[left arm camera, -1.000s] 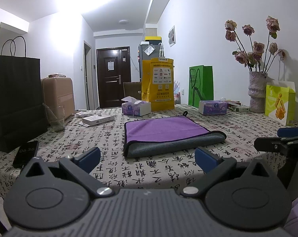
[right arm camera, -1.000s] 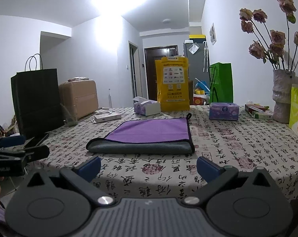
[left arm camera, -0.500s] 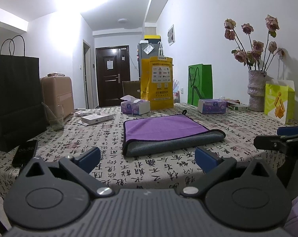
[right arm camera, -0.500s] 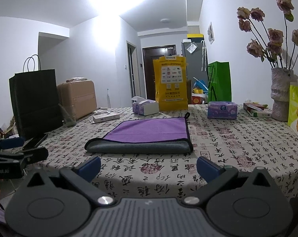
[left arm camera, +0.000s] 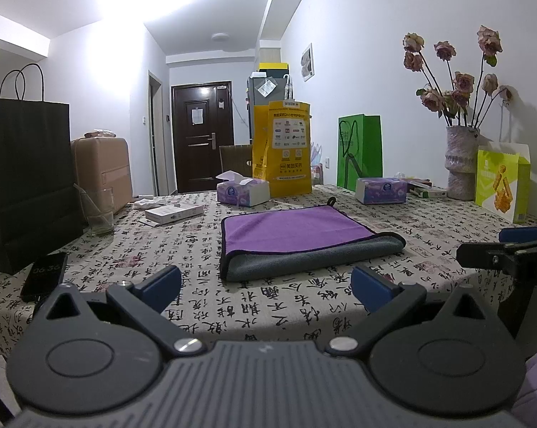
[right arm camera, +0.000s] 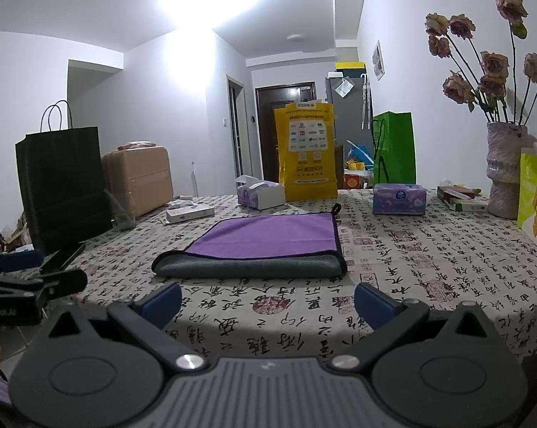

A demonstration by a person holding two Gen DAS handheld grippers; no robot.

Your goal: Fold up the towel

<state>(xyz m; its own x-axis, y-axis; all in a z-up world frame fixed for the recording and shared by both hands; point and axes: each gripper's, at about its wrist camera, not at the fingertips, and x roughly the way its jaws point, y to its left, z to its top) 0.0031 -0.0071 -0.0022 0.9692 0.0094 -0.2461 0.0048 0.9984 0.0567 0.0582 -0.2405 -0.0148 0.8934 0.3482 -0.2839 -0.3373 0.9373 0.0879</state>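
A towel (left arm camera: 304,239), purple on top and grey underneath, lies folded flat on the patterned tablecloth (left arm camera: 197,249), its grey fold facing me. It also shows in the right wrist view (right arm camera: 264,246). My left gripper (left arm camera: 266,285) is open and empty, held before the table's near edge, short of the towel. My right gripper (right arm camera: 268,301) is open and empty, also at the near edge. Each gripper shows at the side of the other's view, the right one (left arm camera: 510,249) and the left one (right arm camera: 33,278).
On the table stand a black paper bag (left arm camera: 26,178), a glass (left arm camera: 99,210), a phone (left arm camera: 45,274), tissue boxes (left arm camera: 243,192), a yellow bag (left arm camera: 282,149), a green bag (left arm camera: 359,153), a vase of roses (left arm camera: 460,164) and a lime bag (left arm camera: 501,182).
Both views have dropped slightly and drawn back a little from the table. The towel has not moved and both grippers stay open.
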